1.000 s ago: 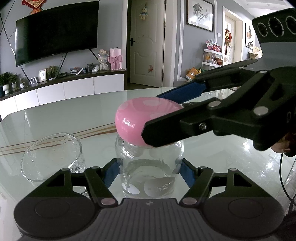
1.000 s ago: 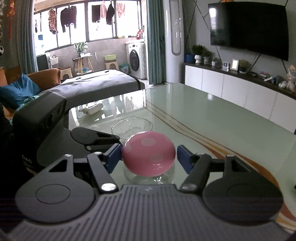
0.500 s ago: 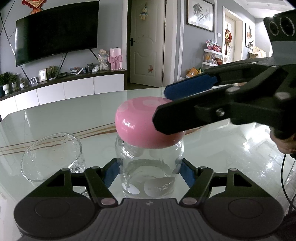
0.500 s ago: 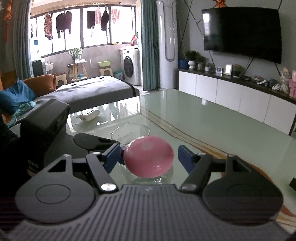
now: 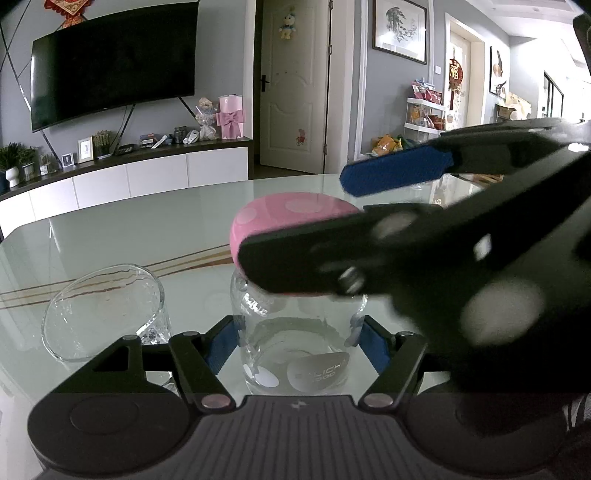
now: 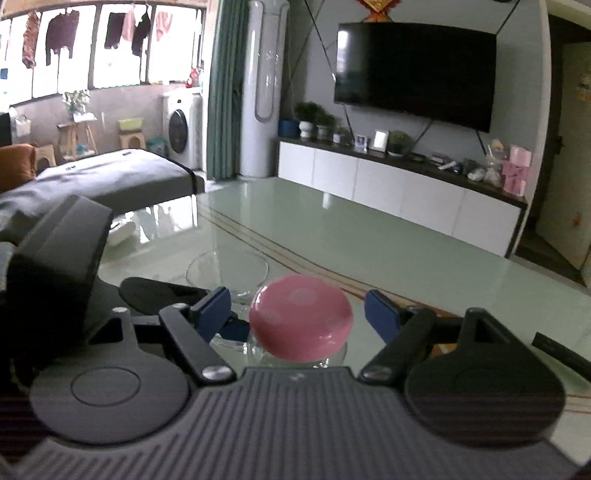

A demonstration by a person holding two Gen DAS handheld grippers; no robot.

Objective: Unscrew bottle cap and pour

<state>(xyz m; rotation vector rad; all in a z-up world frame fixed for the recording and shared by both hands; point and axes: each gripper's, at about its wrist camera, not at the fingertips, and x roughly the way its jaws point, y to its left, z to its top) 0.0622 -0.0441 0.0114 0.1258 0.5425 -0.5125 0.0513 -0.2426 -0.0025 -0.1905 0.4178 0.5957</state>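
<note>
A dark television (image 5: 110, 70) hangs on the grey wall above a long white cabinet (image 5: 125, 177) that carries potted plants (image 5: 13, 157), photo frames (image 5: 85, 149) and a pink gift box (image 5: 231, 118) with a bow. A white door (image 5: 291, 85) stands closed beside it. In the right wrist view a washing machine (image 6: 181, 125) sits by the window, with clothes (image 6: 62, 29) hanging above.

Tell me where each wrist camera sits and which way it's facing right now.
Left wrist: behind the left gripper, shut on the glass bottle, facing the TV wall; the right gripper crosses in from the right.
Right wrist: behind the right gripper, jaws just opened, pads clear of the pink cap, facing the balcony.
Shared: bottle, cap, glass bowl, TV.
</note>
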